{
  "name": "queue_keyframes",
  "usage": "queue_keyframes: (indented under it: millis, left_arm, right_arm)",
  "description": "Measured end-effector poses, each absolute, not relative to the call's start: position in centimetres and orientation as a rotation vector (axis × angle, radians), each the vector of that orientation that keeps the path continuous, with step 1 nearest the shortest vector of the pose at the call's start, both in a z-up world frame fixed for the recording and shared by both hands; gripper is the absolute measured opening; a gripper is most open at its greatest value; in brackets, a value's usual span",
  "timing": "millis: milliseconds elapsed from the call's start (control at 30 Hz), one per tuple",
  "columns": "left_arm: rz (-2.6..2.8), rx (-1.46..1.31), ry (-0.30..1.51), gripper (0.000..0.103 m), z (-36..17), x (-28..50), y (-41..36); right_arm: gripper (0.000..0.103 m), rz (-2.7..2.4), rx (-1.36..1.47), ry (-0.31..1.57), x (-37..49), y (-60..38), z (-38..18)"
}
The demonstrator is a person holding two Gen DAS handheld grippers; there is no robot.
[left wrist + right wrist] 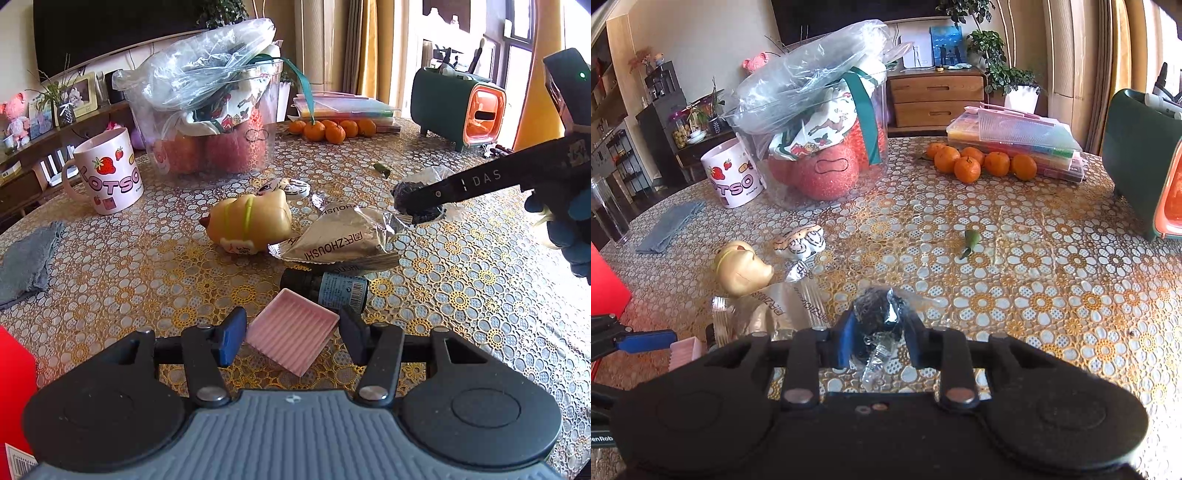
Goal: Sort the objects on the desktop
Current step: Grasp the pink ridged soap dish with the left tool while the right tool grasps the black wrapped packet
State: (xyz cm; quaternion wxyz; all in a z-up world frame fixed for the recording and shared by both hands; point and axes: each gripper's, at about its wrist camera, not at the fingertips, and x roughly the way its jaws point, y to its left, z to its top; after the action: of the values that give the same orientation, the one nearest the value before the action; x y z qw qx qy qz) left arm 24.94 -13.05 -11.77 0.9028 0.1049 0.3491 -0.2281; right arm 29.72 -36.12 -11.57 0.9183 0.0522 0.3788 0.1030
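Observation:
My left gripper (291, 334) is open, its jaws on either side of a pink ribbed tray (291, 332) that lies on the patterned table. Behind the tray lie a dark bottle (327, 290), a silver foil packet (340, 236) and a yellow squishy toy (251, 225). My right gripper (879, 341) is closed around a clear plastic bag of dark stuff (877, 314), low over the table. In the left wrist view the right gripper (406, 201) reaches in from the right onto that bag (424, 195).
A pink LOTSO mug (105, 173), a clear tub of bags and red balls (210, 122), tangerines (979, 164), a stack of plastic boxes (1015, 144), a green-orange case (458, 107), a grey cloth (26, 262), a striped toy (801, 242) and a small green piece (970, 240) are on the table. A red box (14, 387) stands at the left.

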Motion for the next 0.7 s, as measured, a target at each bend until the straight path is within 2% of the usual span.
queue_keyframes:
  millis: [700]
  left_arm:
    - [-0.41,0.153,0.678,0.053,-4.5,17.9,-9.9]
  right_arm:
    - [0.028,0.255,0.088,0.729,18.2,-32.3,-5.1]
